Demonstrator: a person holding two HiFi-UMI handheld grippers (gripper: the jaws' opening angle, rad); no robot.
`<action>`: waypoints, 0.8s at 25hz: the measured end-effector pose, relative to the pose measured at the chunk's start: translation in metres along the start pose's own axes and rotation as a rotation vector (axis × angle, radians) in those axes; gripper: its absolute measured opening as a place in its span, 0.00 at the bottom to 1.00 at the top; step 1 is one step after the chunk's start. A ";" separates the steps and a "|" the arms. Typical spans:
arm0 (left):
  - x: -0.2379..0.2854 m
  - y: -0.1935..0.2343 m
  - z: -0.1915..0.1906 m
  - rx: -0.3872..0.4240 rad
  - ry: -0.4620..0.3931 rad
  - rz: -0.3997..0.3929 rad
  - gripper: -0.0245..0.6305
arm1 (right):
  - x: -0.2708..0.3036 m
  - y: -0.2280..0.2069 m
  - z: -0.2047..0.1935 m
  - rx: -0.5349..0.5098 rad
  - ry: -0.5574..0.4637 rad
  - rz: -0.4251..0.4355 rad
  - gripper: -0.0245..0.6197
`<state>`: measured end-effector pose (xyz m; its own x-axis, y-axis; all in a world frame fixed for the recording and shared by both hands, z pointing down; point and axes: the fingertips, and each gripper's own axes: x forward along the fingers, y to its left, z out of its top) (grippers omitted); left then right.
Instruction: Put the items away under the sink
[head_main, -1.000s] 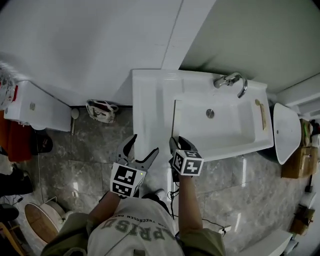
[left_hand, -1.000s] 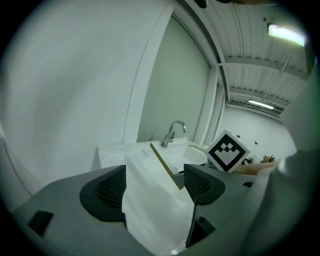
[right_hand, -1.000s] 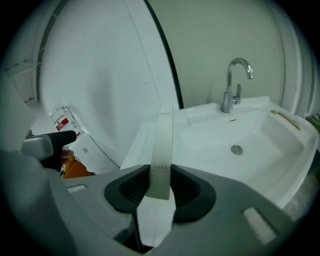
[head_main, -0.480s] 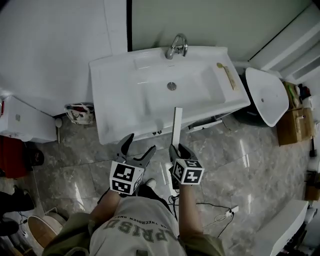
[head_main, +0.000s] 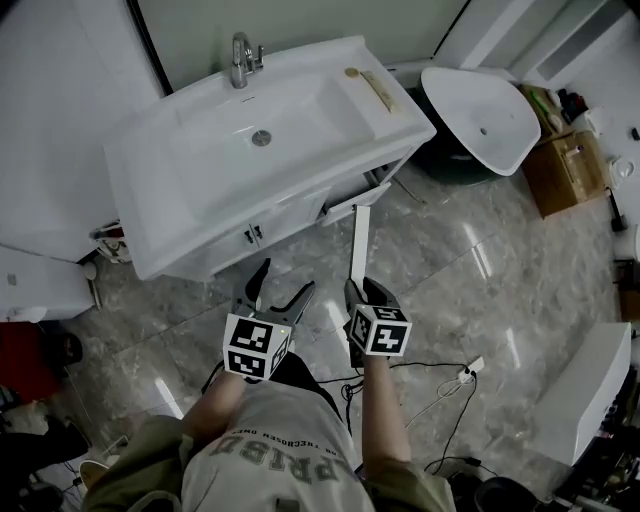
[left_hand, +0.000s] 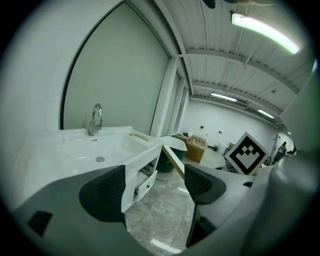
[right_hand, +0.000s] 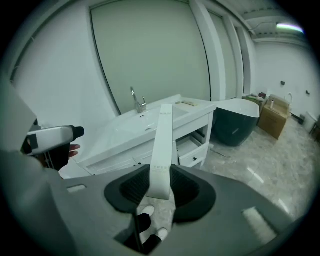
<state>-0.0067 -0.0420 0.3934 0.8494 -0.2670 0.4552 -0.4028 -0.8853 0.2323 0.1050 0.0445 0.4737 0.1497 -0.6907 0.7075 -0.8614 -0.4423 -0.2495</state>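
The right tool (head_main: 362, 292) is clamped on the near end of a long white box (head_main: 359, 240), which juts ahead of it toward the vanity (head_main: 200, 225). The left tool (head_main: 285, 285), just beside it, has its jaws spread wide with only floor (head_main: 470, 270) between them. Ahead of both, a drawer (head_main: 352, 203) under the sink (head_main: 250, 140) stands pulled out — its contents cannot be made out. Further right sits a dark tub (head_main: 480, 110), and past it a cardboard box (head_main: 562, 165) — contents unclear.

dim, greyish light; ceiling strip lights (left_hand: 262, 31) glare off the glossy floor (head_main: 478, 258); fisheye-bent, dark edges.
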 end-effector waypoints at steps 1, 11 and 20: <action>0.007 -0.009 -0.002 0.012 0.010 -0.017 0.58 | -0.002 -0.011 -0.004 0.007 0.003 -0.016 0.24; 0.090 -0.047 -0.018 0.102 0.069 -0.101 0.60 | 0.023 -0.085 -0.010 0.042 0.042 -0.093 0.24; 0.157 -0.060 -0.009 0.075 0.083 -0.072 0.60 | 0.067 -0.140 0.009 -0.012 0.110 -0.078 0.24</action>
<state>0.1478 -0.0277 0.4592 0.8426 -0.1719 0.5104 -0.3126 -0.9278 0.2037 0.2397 0.0550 0.5503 0.1626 -0.5870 0.7931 -0.8553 -0.4846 -0.1833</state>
